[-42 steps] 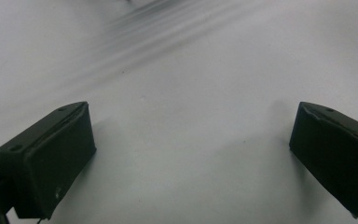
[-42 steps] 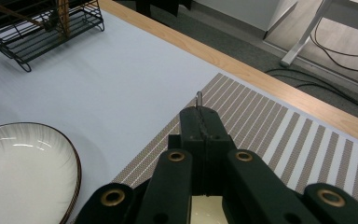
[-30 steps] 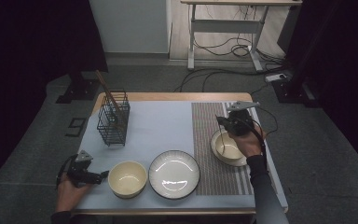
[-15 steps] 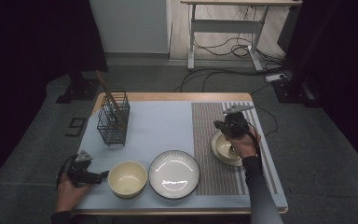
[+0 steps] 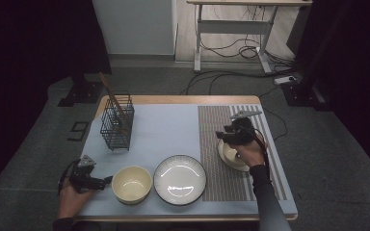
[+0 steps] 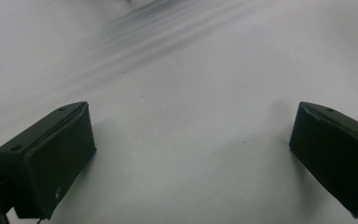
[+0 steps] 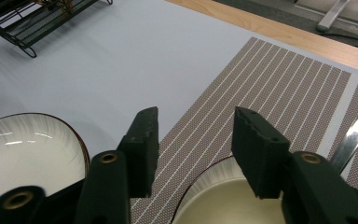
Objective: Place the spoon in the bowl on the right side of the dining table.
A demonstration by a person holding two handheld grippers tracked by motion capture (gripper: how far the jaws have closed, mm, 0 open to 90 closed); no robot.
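While both hand-held grippers gape empty, right hand-held gripper [image 7: 196, 140] straddles bowl [image 7: 223, 200] rim.

Room dim; light falls mainly on the bench [image 5: 183, 99], wooden edge showing at its far side. Floor [image 5: 173, 82] grey, carpet-like. Dark curtains [image 5: 29, 43] hang at left, and more dark drapery stands at right. Pale wall panel [image 5: 135, 26] behind centre. Desk with a white metal frame [image 5: 231, 29] at the back, loose cables [image 5: 231, 50] bundled beneath it. Power strip [image 5: 286, 79] lies on the floor to the right. Black stand base [image 5: 79, 91] on the floor at far left.
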